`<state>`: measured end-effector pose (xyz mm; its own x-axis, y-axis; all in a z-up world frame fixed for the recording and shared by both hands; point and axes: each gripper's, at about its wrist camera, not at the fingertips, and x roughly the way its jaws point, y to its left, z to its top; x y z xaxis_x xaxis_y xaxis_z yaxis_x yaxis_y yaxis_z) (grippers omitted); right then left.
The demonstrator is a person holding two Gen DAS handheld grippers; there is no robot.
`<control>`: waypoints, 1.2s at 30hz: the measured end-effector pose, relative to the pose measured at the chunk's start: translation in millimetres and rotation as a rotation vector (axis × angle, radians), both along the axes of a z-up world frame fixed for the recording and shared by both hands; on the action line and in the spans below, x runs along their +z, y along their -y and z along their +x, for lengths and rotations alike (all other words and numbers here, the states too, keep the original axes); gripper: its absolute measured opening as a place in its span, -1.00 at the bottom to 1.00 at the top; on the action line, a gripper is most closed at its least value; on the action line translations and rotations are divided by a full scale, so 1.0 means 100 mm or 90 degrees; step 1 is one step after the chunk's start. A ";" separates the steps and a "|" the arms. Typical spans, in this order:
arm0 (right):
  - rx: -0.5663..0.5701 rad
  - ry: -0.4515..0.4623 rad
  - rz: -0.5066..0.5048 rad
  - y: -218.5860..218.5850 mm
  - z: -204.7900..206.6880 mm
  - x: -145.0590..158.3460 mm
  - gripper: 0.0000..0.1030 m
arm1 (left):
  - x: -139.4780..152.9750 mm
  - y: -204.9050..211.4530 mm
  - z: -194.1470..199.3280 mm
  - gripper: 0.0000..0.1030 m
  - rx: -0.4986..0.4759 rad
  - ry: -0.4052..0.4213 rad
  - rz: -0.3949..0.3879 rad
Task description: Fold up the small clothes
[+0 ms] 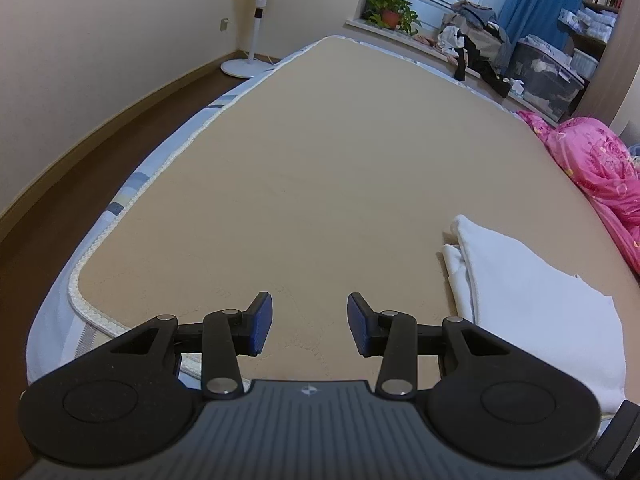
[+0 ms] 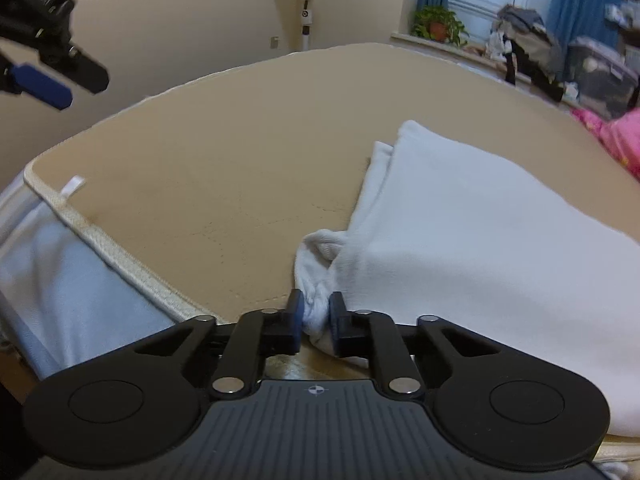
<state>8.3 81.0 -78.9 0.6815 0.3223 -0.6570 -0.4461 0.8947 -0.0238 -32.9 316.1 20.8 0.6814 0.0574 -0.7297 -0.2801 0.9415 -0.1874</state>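
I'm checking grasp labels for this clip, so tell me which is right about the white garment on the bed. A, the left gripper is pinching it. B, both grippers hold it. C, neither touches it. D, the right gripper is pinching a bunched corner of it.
D: the right gripper is closed on a bunched corner of the white garment, while the left gripper is open over the bare mat.

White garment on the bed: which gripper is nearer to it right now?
Right. The right gripper pinches a bunched corner of the white garment; the left gripper hovers open over bare mattress beside it.
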 end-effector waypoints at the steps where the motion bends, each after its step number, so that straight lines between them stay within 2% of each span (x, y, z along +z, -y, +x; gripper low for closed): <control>1: 0.006 0.000 -0.002 0.00 0.01 0.02 -0.81 | 0.00 0.02 0.01 -0.10 -0.001 0.000 -0.001; 3: 0.007 -0.011 0.016 0.05 0.03 0.11 -0.83 | -0.01 0.04 0.05 -0.10 -0.004 -0.002 0.000; 5: -0.005 -0.010 0.063 0.17 0.04 0.26 -0.84 | -0.02 0.08 0.09 -0.10 -0.008 -0.005 0.004; 7: -0.033 0.003 0.129 0.45 0.10 0.55 -0.85 | -0.05 0.13 0.14 -0.11 -0.014 -0.010 0.010; 11: -0.148 0.024 0.295 1.48 0.17 1.08 -0.86 | -0.09 0.31 0.27 -0.10 -0.029 -0.024 0.029; 14: -0.268 0.054 0.377 2.46 0.11 1.22 -0.86 | -0.12 0.50 0.37 -0.10 -0.046 -0.033 0.044; 17: -0.407 0.080 0.384 3.39 -0.07 1.10 -0.86 | -0.15 0.77 0.48 -0.10 -0.072 -0.041 0.064; 18: -0.457 0.069 0.378 3.64 -0.13 0.99 -0.86 | -0.16 0.85 0.51 -0.10 -0.082 -0.042 0.071; 20: -0.541 0.000 0.343 4.06 -0.18 0.67 -0.86 | -0.19 1.05 0.58 -0.10 -0.105 -0.043 0.091; 22: -0.609 -0.105 0.309 4.36 -0.20 0.29 -0.85 | -0.23 1.28 0.64 -0.10 -0.131 -0.042 0.121; 24: -0.669 -0.177 0.364 4.61 -0.30 0.03 -0.74 | -0.27 1.49 0.69 -0.10 -0.162 -0.039 0.148; 25: -0.682 -0.180 0.380 4.69 -0.35 0.00 -0.74 | -0.28 1.61 0.70 -0.10 -0.179 -0.032 0.161; 27: -0.676 -0.148 0.379 4.80 -0.39 0.12 -0.74 | -0.27 1.86 0.69 -0.10 -0.216 -0.013 0.174; 29: -0.645 -0.108 0.387 4.91 -0.39 0.32 -0.73 | -0.23 2.17 0.69 -0.10 -0.264 0.003 0.156; 32: -0.564 -0.073 0.381 5.07 -0.21 0.61 -0.62 | -0.15 2.71 0.69 -0.10 -0.336 0.036 0.144; 33: -0.532 -0.072 0.365 5.09 -0.13 0.65 -0.44 | -0.13 2.93 0.68 -0.10 -0.362 0.047 0.134; 34: -0.493 -0.085 0.349 5.07 -0.02 0.67 -0.36 | -0.11 3.14 0.69 -0.10 -0.384 0.056 0.118; 35: -0.447 -0.113 0.336 5.04 0.10 0.65 -0.21 | -0.12 3.33 0.69 -0.10 -0.402 0.065 0.102; 36: -0.410 -0.144 0.323 4.99 0.16 0.56 -0.18 | -0.13 3.52 0.69 -0.11 -0.417 0.072 0.089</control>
